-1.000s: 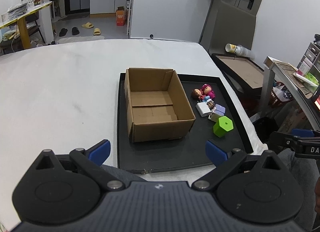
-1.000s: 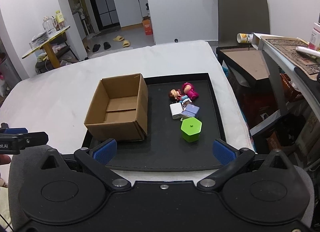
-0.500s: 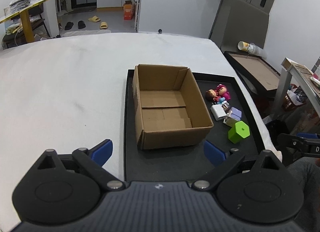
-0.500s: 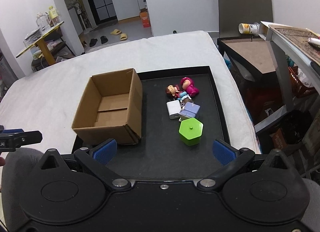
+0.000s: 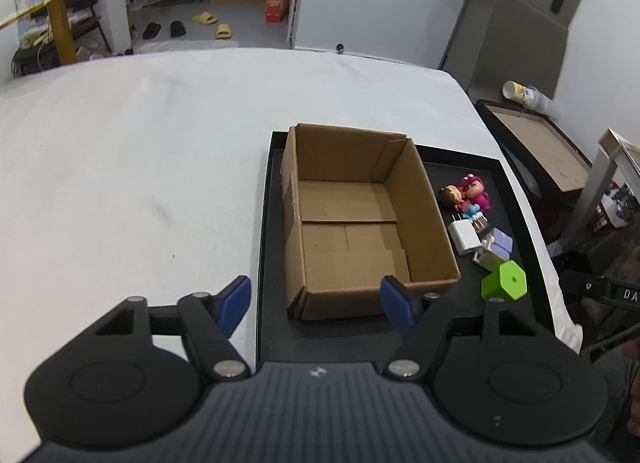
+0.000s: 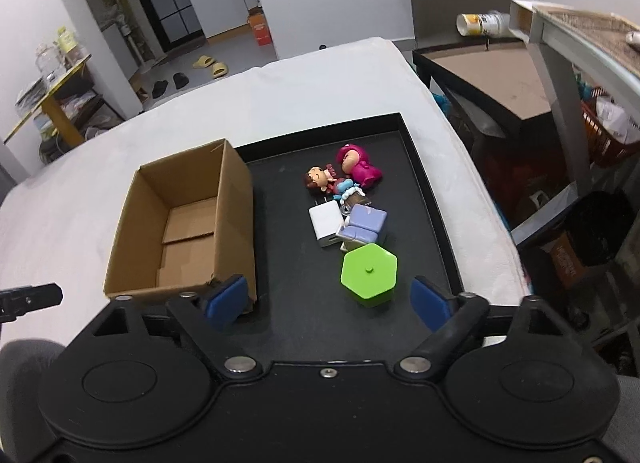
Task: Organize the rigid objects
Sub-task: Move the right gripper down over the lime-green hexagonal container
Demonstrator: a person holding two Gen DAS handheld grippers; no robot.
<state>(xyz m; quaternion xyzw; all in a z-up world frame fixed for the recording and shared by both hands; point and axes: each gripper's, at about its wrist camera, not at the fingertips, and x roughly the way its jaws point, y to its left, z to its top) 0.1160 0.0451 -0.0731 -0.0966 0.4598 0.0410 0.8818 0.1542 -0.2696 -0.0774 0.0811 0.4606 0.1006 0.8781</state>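
Nothing sorted yet: cardboard box (image 5: 360, 219) is seen empty on the left of the black tray (image 6: 424, 199). Green hexagon block (image 6: 369, 274), white charger (image 6: 326, 221), purple piece (image 6: 366, 225) and figurines (image 6: 340, 175) are clustered just right of the box. Both left gripper (image 5: 316, 301) and right gripper (image 6: 326, 299) are held spread, nothing pinched. Open room is left above the cluster; the tray rim lies close on the right.

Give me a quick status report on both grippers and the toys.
Left hand-held gripper and right hand-held gripper open, empty. Box empty on tray. Green block nearest right, nothing in the way.
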